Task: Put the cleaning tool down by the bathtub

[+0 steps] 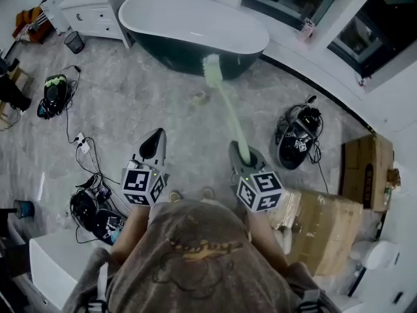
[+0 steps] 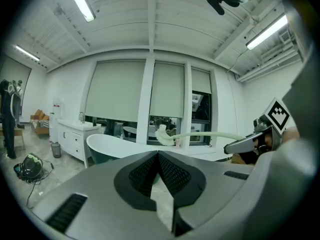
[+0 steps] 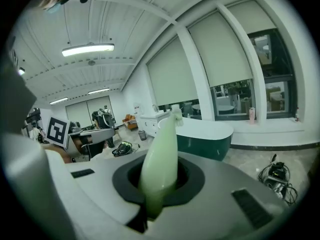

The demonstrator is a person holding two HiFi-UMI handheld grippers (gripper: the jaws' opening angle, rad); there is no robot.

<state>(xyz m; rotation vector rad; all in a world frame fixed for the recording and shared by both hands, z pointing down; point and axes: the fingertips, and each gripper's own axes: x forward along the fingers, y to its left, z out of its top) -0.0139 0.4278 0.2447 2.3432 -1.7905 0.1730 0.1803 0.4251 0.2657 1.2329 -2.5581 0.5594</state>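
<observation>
A pale green long-handled cleaning brush (image 1: pixel 228 109) sticks out forward from my right gripper (image 1: pixel 242 155), which is shut on its handle end (image 3: pixel 159 169). Its white bristle head (image 1: pixel 212 67) hangs in the air over the floor, just in front of the bathtub (image 1: pixel 189 25), a white oval tub with a dark green outside. My left gripper (image 1: pixel 154 142) is held level beside the right one, shut with nothing between its jaws. In the left gripper view the brush (image 2: pixel 200 135) crosses in front of the window, with the tub (image 2: pixel 112 146) behind it.
A white vanity (image 1: pixel 98 12) and a small bin (image 1: pixel 74 42) stand left of the tub. Cables and bags lie on the marble floor at left (image 1: pixel 55 93) and right (image 1: pixel 296 135). Cardboard boxes (image 1: pixel 326 223) sit at my right. A small object (image 1: pixel 199 97) lies on the floor near the tub.
</observation>
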